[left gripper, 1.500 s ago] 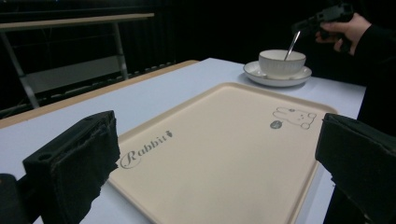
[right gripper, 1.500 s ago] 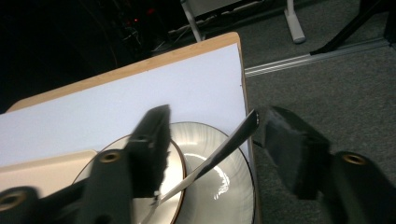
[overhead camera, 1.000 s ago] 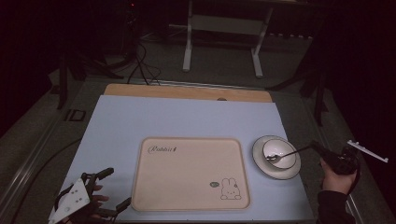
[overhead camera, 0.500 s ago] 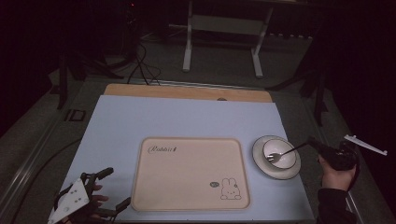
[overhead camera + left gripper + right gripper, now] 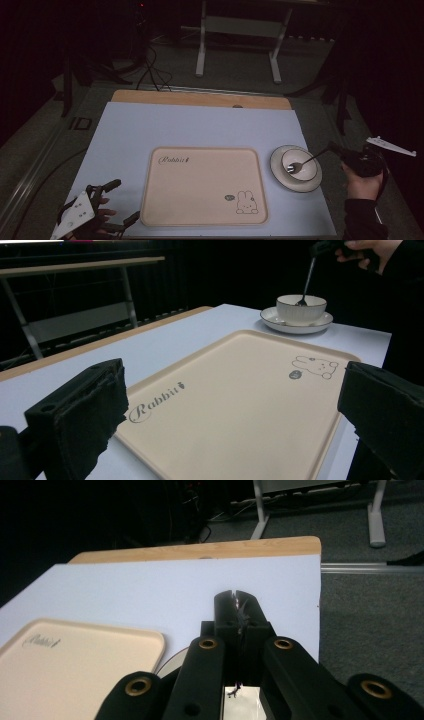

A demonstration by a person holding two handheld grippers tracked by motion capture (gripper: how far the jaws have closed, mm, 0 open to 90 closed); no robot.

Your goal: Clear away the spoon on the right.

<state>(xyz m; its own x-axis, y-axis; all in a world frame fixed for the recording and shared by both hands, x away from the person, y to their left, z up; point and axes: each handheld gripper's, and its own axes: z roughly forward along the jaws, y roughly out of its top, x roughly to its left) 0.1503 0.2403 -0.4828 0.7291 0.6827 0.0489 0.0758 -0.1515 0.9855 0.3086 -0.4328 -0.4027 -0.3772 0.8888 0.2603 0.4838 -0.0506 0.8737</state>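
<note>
Tray (image 5: 202, 185) printed "Rabbit", bunny drawing; left tool (image 5: 114, 202) spread beside it; right tool (image 5: 334, 148) pinching fork (image 5: 301, 163) in bowl (image 5: 300, 163).

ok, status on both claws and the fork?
Right claw shut on fork, tines down in the bowl on its saucer. Left claw open, empty, at the tray corner. Nothing in the way.
</note>
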